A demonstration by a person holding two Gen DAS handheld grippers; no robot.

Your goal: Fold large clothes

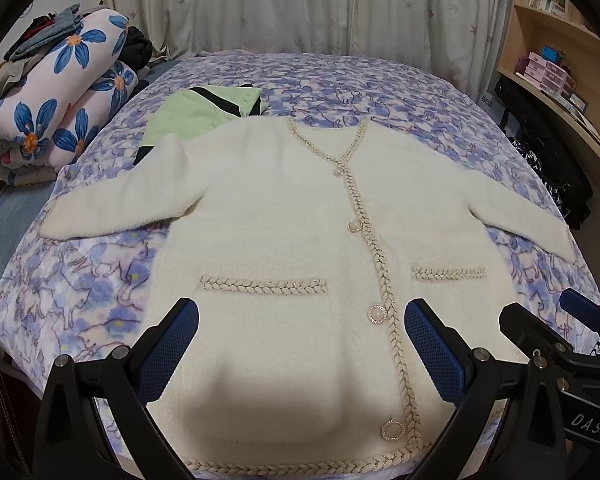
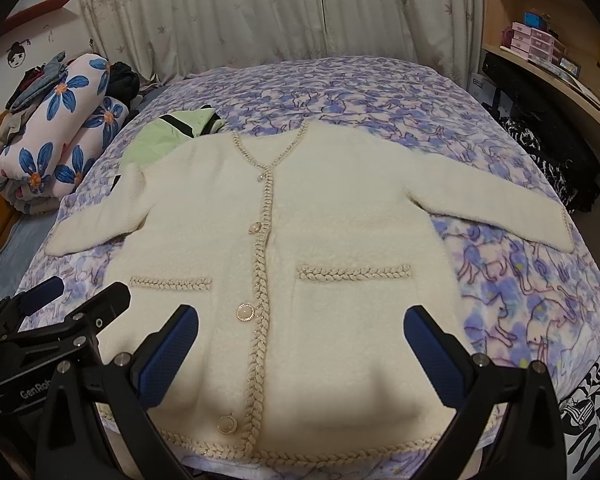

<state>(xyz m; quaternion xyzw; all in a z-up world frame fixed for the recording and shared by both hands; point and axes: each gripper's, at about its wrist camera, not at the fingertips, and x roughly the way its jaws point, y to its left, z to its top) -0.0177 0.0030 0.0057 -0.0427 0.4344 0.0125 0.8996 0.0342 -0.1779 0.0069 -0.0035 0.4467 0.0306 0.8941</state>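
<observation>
Both grippers hang side by side over the near hem, the left gripper (image 1: 300, 320) and right gripper (image 2: 300, 320) each spread wide, holding nothing. Mid-frame, the cream cardigan (image 1: 300, 216) lies flat, buttoned, sleeves out on the floral bedspread (image 1: 340, 80).

Cream cardigan (image 1: 284, 216) flat on bed (image 1: 380, 84)

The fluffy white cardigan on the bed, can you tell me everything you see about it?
The cardigan is cream and looks fuzzy and soft. It lies flat, face up and buttoned shut on the purple flowery blanket, both sleeves spread out sideways. Braided trim runs along its V-neck, front, hem and two pocket tops. Four round pearly buttons show. Its left shoulder overlaps a folded green garment. Both grippers hover above its hem, jaws open, not touching it.
</observation>
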